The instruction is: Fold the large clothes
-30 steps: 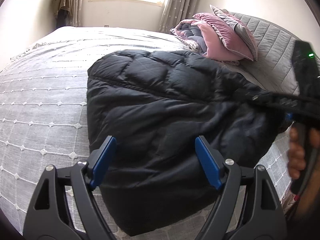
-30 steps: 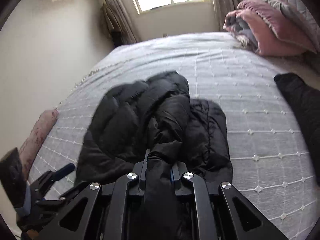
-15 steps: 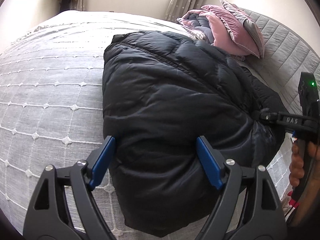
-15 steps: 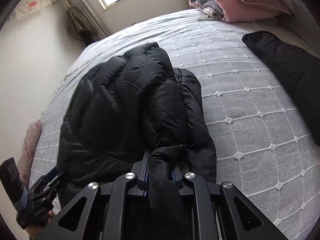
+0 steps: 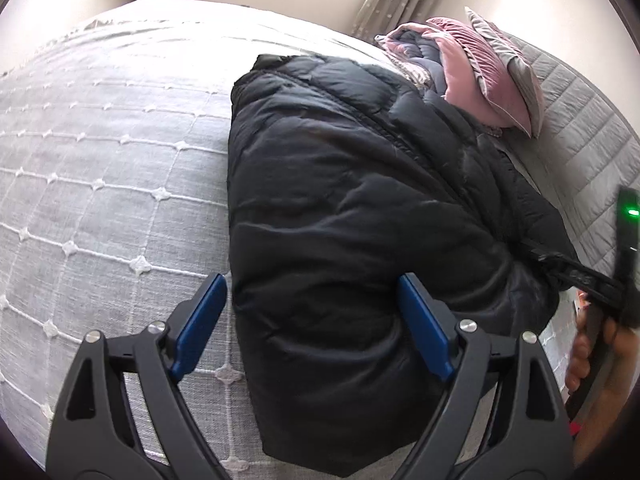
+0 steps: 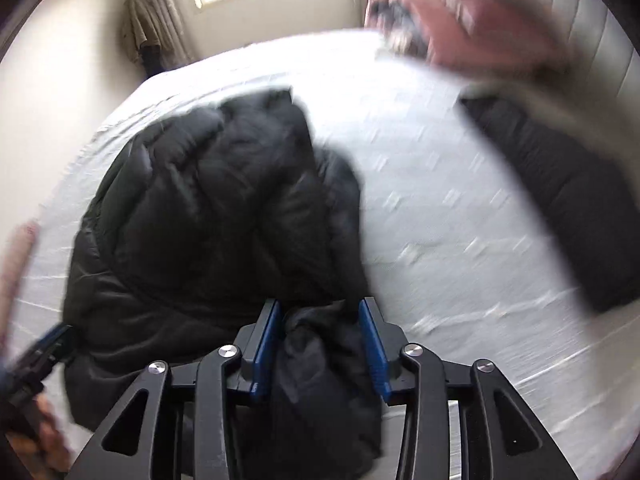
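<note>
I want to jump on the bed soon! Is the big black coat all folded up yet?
Nearly. The black puffer jacket already lies doubled into a thick bundle on the grey bedspread. The right gripper is opening, with a bunched piece of jacket still between its fingers. The left gripper is open and holds nothing. The bundle looks lumpy, so it probably needs tidying, and another dark garment lies beside it.
</note>
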Action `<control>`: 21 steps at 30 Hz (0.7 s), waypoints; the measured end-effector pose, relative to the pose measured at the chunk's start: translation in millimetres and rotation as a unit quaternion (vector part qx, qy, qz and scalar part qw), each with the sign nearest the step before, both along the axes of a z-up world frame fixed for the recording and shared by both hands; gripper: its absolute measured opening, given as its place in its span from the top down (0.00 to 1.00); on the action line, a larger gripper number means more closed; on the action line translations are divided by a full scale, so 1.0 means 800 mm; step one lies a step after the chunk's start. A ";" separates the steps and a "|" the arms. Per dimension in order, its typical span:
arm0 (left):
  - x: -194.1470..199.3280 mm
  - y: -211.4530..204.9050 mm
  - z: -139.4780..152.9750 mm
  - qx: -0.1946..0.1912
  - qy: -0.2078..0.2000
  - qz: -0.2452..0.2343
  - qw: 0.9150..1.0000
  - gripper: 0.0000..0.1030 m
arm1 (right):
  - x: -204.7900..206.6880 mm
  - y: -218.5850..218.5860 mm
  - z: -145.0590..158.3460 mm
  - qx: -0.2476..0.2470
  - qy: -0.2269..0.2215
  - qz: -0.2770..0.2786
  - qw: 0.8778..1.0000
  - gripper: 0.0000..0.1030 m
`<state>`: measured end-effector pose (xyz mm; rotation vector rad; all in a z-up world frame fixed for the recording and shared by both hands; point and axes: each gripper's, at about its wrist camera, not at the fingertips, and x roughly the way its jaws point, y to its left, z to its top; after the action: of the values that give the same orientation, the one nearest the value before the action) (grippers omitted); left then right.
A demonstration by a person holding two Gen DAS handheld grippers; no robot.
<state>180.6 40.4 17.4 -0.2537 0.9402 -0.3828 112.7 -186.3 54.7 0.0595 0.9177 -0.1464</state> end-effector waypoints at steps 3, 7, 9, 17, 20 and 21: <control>0.001 -0.009 -0.003 -0.001 0.004 -0.003 1.000 0.15 | -0.017 0.022 0.029 -0.007 -0.047 0.033 0.998 0.61; -0.001 -0.016 -0.002 0.007 -0.002 -0.004 1.000 0.15 | -0.037 0.058 0.054 -0.028 -0.093 0.084 0.992 0.69; -0.002 -0.017 -0.002 0.007 -0.001 -0.004 1.000 0.15 | -0.033 0.074 0.044 -0.025 -0.075 0.101 0.992 0.69; 0.001 -0.009 -0.009 -0.013 0.012 0.000 1.000 0.15 | 0.006 0.046 -0.034 0.027 0.049 0.079 0.995 0.71; 0.002 -0.008 -0.013 -0.024 0.021 -0.001 0.999 0.14 | 0.014 0.032 -0.056 0.057 0.067 0.076 0.993 0.71; 0.002 -0.007 -0.015 -0.026 0.024 -0.001 0.999 0.13 | 0.017 0.031 -0.061 0.060 0.072 0.074 0.993 0.71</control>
<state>182.0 34.6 5.8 -0.3105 0.9787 -0.4050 126.0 -161.7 5.9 0.0916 1.0711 0.0433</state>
